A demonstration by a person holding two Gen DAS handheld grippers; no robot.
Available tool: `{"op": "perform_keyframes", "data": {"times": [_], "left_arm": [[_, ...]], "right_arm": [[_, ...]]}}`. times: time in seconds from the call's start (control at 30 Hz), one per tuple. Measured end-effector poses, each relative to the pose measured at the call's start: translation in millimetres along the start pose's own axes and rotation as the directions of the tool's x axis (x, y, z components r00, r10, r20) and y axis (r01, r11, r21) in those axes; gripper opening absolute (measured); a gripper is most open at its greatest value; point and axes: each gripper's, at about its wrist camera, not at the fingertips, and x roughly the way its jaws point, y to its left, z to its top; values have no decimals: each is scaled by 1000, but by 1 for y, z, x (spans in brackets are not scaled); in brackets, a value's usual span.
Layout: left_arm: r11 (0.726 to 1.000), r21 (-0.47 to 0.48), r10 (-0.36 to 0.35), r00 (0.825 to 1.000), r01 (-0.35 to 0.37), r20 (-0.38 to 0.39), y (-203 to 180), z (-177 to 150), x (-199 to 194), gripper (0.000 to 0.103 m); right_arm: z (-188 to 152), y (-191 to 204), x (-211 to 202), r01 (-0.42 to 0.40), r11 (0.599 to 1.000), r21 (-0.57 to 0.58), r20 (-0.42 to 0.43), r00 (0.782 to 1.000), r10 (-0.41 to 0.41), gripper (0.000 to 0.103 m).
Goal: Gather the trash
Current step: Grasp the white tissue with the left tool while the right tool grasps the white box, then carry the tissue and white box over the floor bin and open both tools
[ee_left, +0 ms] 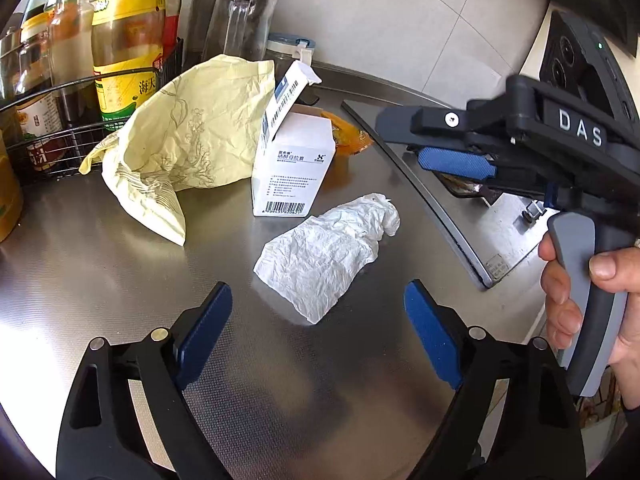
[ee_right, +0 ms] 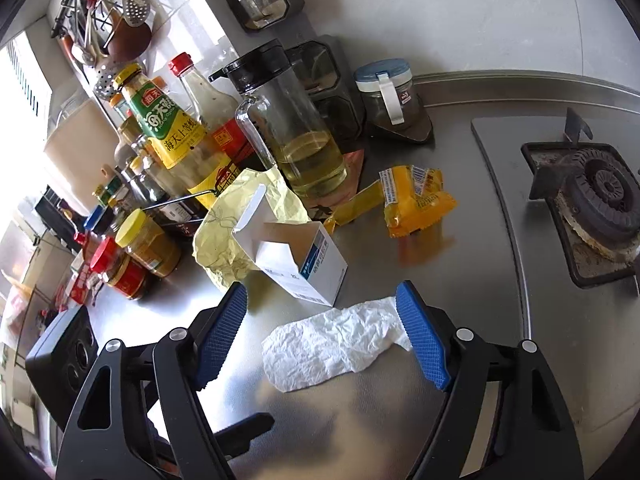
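Note:
A crumpled white tissue (ee_left: pixel 332 256) (ee_right: pixel 332 344) lies flat on the steel counter (ee_left: pixel 100 272). Behind it stands an opened white carton (ee_left: pixel 292 164) (ee_right: pixel 308 264), then a crumpled pale-yellow paper bag (ee_left: pixel 188 140) (ee_right: pixel 236 216). Orange wrappers (ee_left: pixel 348 136) (ee_right: pixel 416 200) lie further back. My left gripper (ee_left: pixel 318 288) is open, hanging just short of the tissue. My right gripper (ee_right: pixel 320 288) (ee_left: pixel 404 140) is open too, held by a hand (ee_left: pixel 580 292). The tissue lies below and between its blue pads (ee_right: pixel 424 340), and nothing is gripped.
Sauce bottles in a wire rack (ee_left: pixel 120 60) (ee_right: pixel 172 128) line the left. An oil jug (ee_right: pixel 288 128) and a lidded jar (ee_right: pixel 386 92) stand at the back wall. A gas hob with its burner (ee_right: pixel 600 196) takes the right side, its edge (ee_left: pixel 420 184) near the tissue.

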Motion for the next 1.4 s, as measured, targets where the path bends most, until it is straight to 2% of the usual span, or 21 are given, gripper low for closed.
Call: {"op": "perform_keyframes", "data": {"times": [0.13, 0.2, 0.27, 0.37, 0.4, 0.43, 0.47, 0.5, 0.53, 0.63, 0.8, 1.1, 1.4], "left_arm": [[1000, 1, 3, 1000, -3, -18, 2, 1, 15, 78], [1000, 1, 0, 1000, 0, -20, 3, 1, 19, 73], [1000, 0, -2, 1000, 2, -27, 5, 0, 24, 65], [1000, 8, -1, 1000, 1, -21, 6, 0, 25, 50], [1000, 9, -3, 1000, 3, -25, 7, 1, 25, 42], [1000, 10, -2, 1000, 3, -30, 8, 2, 27, 29], [1000, 15, 2, 999, -1, -37, 8, 2, 28, 22], [1000, 20, 8, 999, -7, -42, 8, 2, 29, 10], [1000, 25, 15, 999, -14, -42, 8, 1, 29, 5], [1000, 21, 11, 999, -10, -40, 10, 1, 30, 0], [999, 37, 7, 999, -5, -32, 9, 1, 29, 0], [999, 43, 14, 1000, -14, 8, -1, 2, 8, 0], [999, 36, 37, 997, -39, 65, -15, -8, -51, 0]], "right_arm": [[11, 13, 15, 12, 997, -77, -5, 1000, -12, 73], [15, 19, 20, 15, 993, -121, -2, 1000, -16, 67], [18, 24, 24, 1, 987, -158, -4, 1000, -2, 56], [21, 30, 33, -12, 978, -207, -27, 1000, 6, 44], [21, 32, 37, -18, 975, -222, -40, 999, 9, 40], [22, 33, 39, -15, 972, -234, -50, 999, 4, 35], [21, 34, 41, -10, 970, -244, -53, 999, -3, 33], [21, 34, 42, -8, 969, -249, -57, 998, -7, 31], [20, 34, 42, -8, 968, -250, -63, 998, -8, 26], [16, 34, 41, -13, 964, -265, -71, 997, -7, 17], [17, 34, 32, -9, 964, -265, -47, 999, -4, 2], [22, 29, -9, -4, 970, -243, 31, 999, 12, 2], [3, 25, -72, -14, 974, -226, 79, 996, 32, 2]]}}
